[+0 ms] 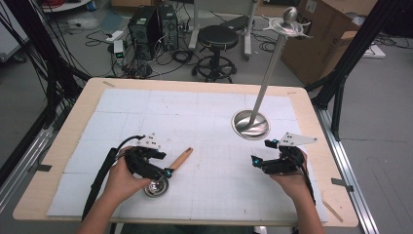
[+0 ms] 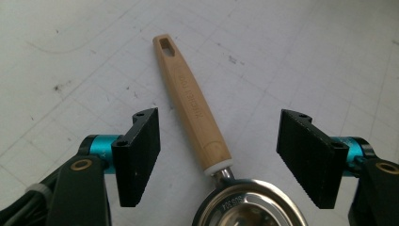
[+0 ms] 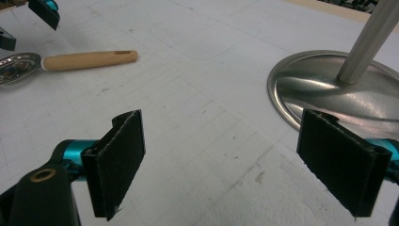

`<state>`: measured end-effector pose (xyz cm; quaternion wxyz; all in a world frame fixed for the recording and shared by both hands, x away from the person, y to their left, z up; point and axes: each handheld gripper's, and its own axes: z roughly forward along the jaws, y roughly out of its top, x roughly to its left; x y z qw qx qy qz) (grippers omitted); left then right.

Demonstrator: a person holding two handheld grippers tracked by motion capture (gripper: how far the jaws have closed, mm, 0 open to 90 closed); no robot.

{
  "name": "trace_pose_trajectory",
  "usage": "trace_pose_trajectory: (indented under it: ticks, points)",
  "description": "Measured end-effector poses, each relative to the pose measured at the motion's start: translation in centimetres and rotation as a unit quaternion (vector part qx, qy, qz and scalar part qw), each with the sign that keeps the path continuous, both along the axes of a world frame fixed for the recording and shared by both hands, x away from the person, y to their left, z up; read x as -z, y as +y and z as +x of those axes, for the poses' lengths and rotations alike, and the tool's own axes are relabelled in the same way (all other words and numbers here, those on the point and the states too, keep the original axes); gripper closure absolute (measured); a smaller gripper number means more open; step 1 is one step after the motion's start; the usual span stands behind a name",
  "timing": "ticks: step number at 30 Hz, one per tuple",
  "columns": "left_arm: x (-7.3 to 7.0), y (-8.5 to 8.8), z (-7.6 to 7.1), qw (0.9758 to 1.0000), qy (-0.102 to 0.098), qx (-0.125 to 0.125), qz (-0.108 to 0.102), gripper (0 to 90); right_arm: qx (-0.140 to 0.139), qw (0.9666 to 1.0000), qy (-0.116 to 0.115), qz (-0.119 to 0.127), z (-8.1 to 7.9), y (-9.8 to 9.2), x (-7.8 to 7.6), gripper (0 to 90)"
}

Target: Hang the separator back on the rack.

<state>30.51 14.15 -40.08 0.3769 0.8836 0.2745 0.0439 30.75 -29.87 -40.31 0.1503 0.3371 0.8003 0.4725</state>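
**Strainer lying flat, left jaws straddling its handle**

Wooden table [image 1: 63,146] carrying a white gridded mat [image 1: 204,122]; computer towers and a black stool standing behind. Steel disc-base pole stand [image 1: 251,124] sitting far-right. Small steel strainer with tan wooden handle [image 2: 193,108] lying near-left, handle pointing away toward the right. Left gripper [image 2: 219,157] straddling it, part-open, pads not touching. Right gripper [image 3: 221,165] hovering wide open, gripping nothing.

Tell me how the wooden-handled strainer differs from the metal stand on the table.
The strainer lies flat on the white mat, while the stand rises upright from its round base. The strainer has a tan wooden handle; the stand is bare metal throughout. The strainer lies between the open jaws of the left gripper; the stand sits apart, beyond the right gripper. Both have shiny steel parts.
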Motion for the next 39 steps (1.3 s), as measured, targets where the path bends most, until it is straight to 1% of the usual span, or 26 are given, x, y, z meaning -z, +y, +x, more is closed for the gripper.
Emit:
trace_pose_trajectory:
  ticks: [2,4,6,11,15,16,19,20,21,22,24,26,27,28,29,30,31,33,36,39]
  points:
    - [0.1,-0.3,-0.1,0.9999,0.003,-0.001,0.012,31.1,0.001,1.0,0.001,0.001,0.0,0.0,0.0,14.6]
    - [0.1,-0.7,-0.2,0.9997,0.001,0.002,0.026,31.0,0.0,1.0,0.001,0.0,0.0,0.0,0.0,14.6]
    - [0.2,-1.1,-0.3,0.9995,0.003,0.004,0.032,30.9,-0.001,1.0,0.002,0.0,0.0,0.0,0.0,14.6]
    - [0.4,-1.9,-0.3,0.9981,0.001,-0.004,0.061,31.4,-0.001,1.0,0.002,-0.001,0.1,0.1,0.1,14.6]
    - [1.0,-2.3,-0.2,0.995,0.008,-0.014,0.099,34.7,-0.001,1.0,0.004,-0.001,0.1,0.1,0.1,14.6]
    - [1.1,-2.3,-0.1,0.9939,0.011,-0.013,0.109,36.0,-0.001,1.0,0.003,-0.002,0.1,0.1,0.1,14.6]
    - [1.4,-2.4,0.0,0.9926,0.014,-0.018,0.119,37.8,0.001,1.0,0.004,0.0,0.1,0.1,0.1,14.6]
    - [1.4,-2.4,0.0,0.9926,0.014,-0.018,0.119,40.3,0.001,1.0,0.004,0.0,0.1,0.1,0.1,14.6]
    - [1.5,-2.4,0.0,0.9922,0.022,-0.009,0.122,45.3,0.001,1.0,0.006,0.001,0.1,0.1,0.1,14.6]
    - [1.5,-2.4,0.0,0.9922,0.022,-0.009,0.122,48.4,0.001,1.0,0.004,0.0,0.1,0.1,0.1,14.6]
    - [1.8,-2.6,0.0,0.9911,0.024,-0.007,0.131,50.0,0.0,1.0,0.003,-0.002,0.2,0.1,0.2,14.6]
    - [1.9,-2.8,-0.1,0.9914,0.029,-0.008,0.128,53.2,-0.001,1.0,0.004,-0.002,0.2,0.1,0.2,14.6]
    - [1.9,-2.8,0.0,0.9907,0.028,-0.005,0.133,54.2,-0.001,1.0,0.005,-0.001,0.2,0.1,0.2,14.6]
    - [1.9,-2.8,0.0,0.9907,0.028,-0.005,0.133,54.7,-0.001,1.0,0.005,-0.001,0.2,0.1,0.2,14.6]
    - [1.9,-3.0,-0.1,0.9899,0.028,-0.01,0.139,54.9,-0.001,1.0,0.006,-0.002,0.2,0.1,0.2,14.6]
    - [1.9,-3.0,-0.1,0.9899,0.028,-0.01,0.139,55.4,-0.001,1.0,0.006,-0.002,0.2,0.1,0.2,14.6]
    - [1.9,-3.3,-0.2,0.9888,0.028,-0.015,0.146,55.7,-0.001,1.0,0.004,-0.004,0.2,0.1,0.2,14.6]
    - [1.8,-3.5,-0.2,0.9879,0.03,-0.02,0.151,55.9,-0.002,1.0,0.003,-0.005,0.2,0.1,0.2,14.6]
    - [1.8,-3.6,-0.1,0.9871,0.041,-0.028,0.153,56.2,0.0,1.0,0.005,-0.004,0.1,0.2,0.2,14.6]
    - [1.7,-3.8,0.3,0.9854,0.058,-0.044,0.154,57.0,-0.001,1.0,0.005,-0.004,0.1,0.3,0.2,14.6]
